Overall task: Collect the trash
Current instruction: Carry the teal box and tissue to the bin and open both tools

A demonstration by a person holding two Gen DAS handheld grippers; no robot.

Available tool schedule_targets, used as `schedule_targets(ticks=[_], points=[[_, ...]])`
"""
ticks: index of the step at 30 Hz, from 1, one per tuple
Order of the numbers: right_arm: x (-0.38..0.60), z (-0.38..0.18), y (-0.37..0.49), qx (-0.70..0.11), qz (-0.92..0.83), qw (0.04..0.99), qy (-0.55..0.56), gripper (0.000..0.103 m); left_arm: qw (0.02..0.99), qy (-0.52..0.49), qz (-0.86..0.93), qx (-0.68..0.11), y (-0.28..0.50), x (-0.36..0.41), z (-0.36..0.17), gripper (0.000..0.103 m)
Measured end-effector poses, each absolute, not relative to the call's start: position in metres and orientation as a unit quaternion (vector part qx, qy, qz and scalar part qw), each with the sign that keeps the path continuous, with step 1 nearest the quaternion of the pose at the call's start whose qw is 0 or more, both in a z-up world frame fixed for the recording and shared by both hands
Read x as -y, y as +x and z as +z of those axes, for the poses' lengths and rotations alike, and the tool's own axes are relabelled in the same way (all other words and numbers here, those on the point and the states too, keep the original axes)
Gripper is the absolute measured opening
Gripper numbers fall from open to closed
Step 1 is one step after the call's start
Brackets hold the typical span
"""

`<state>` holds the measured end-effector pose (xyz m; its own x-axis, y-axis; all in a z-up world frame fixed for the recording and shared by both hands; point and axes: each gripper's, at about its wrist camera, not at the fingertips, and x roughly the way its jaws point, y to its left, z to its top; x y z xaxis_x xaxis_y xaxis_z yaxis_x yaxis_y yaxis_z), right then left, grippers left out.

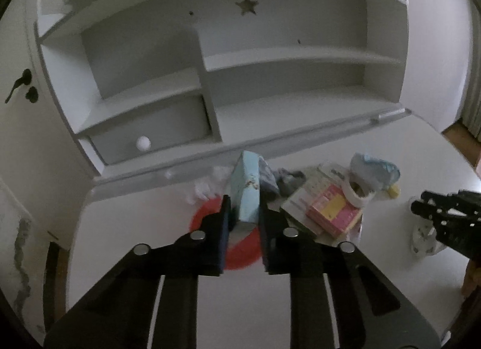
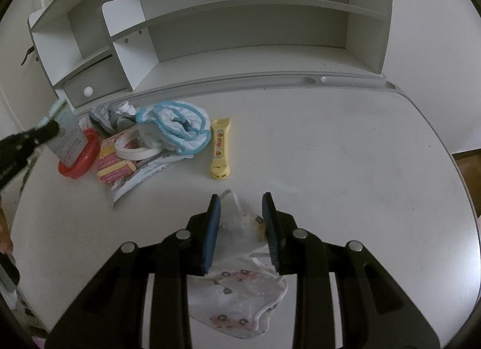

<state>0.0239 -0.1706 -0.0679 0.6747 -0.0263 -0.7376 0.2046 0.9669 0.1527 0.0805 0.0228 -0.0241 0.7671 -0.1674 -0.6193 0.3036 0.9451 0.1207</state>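
Observation:
My left gripper [image 1: 245, 213] is shut on a light blue box [image 1: 246, 191] and holds it upright above a red dish [image 1: 237, 254]; the box also shows in the right wrist view [image 2: 67, 138]. My right gripper [image 2: 242, 216] is open, its fingers on either side of a white floral bib [image 2: 240, 298] lying on the white desk [image 2: 345, 168]. A pile beside the dish holds a pink and yellow carton [image 2: 112, 162], a tape roll [image 2: 135, 146], a blue-trimmed cloth [image 2: 177, 126], crumpled paper [image 2: 126, 108] and papers [image 2: 141, 176].
A yellow toy [image 2: 221, 149] lies on the desk right of the pile. A white shelf unit [image 2: 240, 33] with a small drawer [image 2: 90, 86] stands along the back. The desk edge curves at the right, with wooden floor [image 2: 469, 168] beyond.

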Motion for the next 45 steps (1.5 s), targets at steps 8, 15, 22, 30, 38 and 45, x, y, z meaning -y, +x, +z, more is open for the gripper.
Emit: schedule_targets(ticks=[8,15,22,30,38,45], points=[[0.173,-0.068,0.025,-0.397,-0.064,0.909,0.115,0.029,0.939,0.083,-0.114,-0.313,0.078,-0.044,-0.012,0.011],[0.18,-0.062,0.018,-0.37,-0.059,0.918,0.133,0.029,0.946,0.053,-0.14,-0.286,0.064,-0.045,0.024,0.011],[0.25,-0.011,-0.048,-0.292,-0.053,0.931,0.213,0.029,0.932,0.084,-0.238,-0.261,0.027,0.034,0.054,0.011],[0.372,0.011,-0.205,-0.261,-0.183,0.915,0.245,0.029,0.843,0.124,-0.466,-0.24,-0.058,0.23,0.066,0.011],[0.465,-0.069,-0.36,-0.316,-0.298,0.835,0.337,0.029,0.686,0.177,-0.628,-0.323,-0.175,0.408,-0.015,0.011],[0.5,-0.175,-0.403,-0.369,-0.31,0.771,0.416,0.021,0.628,0.234,-0.61,-0.423,-0.207,0.477,-0.127,0.011]])
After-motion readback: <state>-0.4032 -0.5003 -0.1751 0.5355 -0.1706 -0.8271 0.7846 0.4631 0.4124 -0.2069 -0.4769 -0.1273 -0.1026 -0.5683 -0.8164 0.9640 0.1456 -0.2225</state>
